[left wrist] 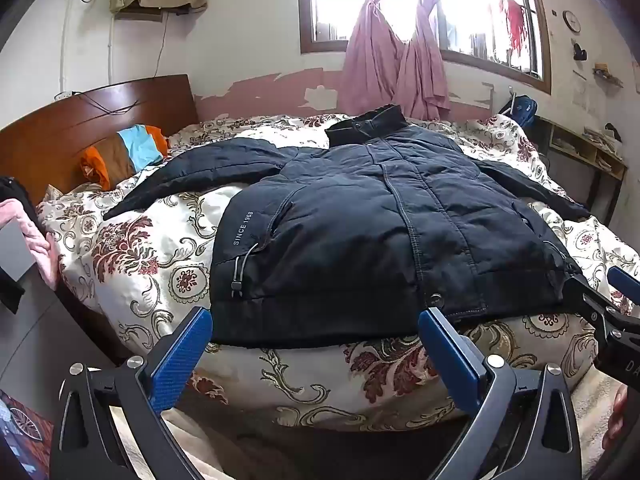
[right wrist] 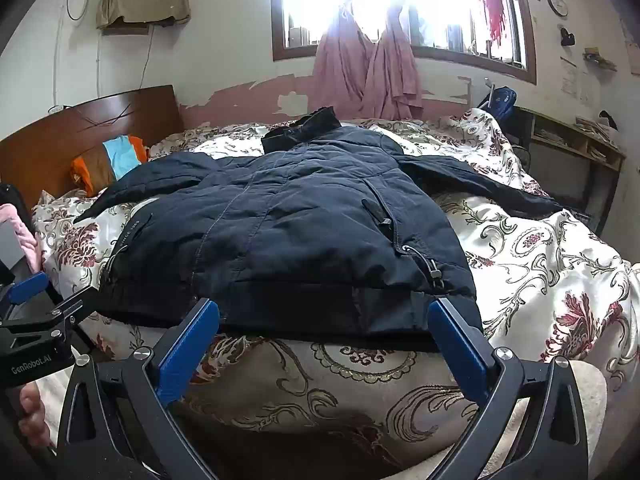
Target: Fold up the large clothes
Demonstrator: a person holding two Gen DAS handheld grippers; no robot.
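Note:
A large dark navy padded jacket [left wrist: 360, 216] [right wrist: 288, 240] lies spread front-up on the bed, collar toward the window, both sleeves stretched out to the sides. My left gripper [left wrist: 316, 320] hovers open just short of the hem's left half, blue pads wide apart and empty. Over the hem's right half my right gripper [right wrist: 326, 312] is open too, with nothing between its fingers. The right gripper [left wrist: 608, 300] shows at the right edge of the left wrist view. At the left edge of the right wrist view the left gripper [right wrist: 36, 312] appears, with a hand [right wrist: 30, 412] below it.
The floral quilt [left wrist: 152, 256] [right wrist: 540, 264] covers the bed. A striped orange, brown and blue cushion [left wrist: 120, 152] leans on the wooden headboard [left wrist: 52, 136]. Pink cloth [left wrist: 36, 232] hangs at the left. Pink curtains [left wrist: 392, 56] hang at the window; a desk with shelves [right wrist: 576, 148] stands far right.

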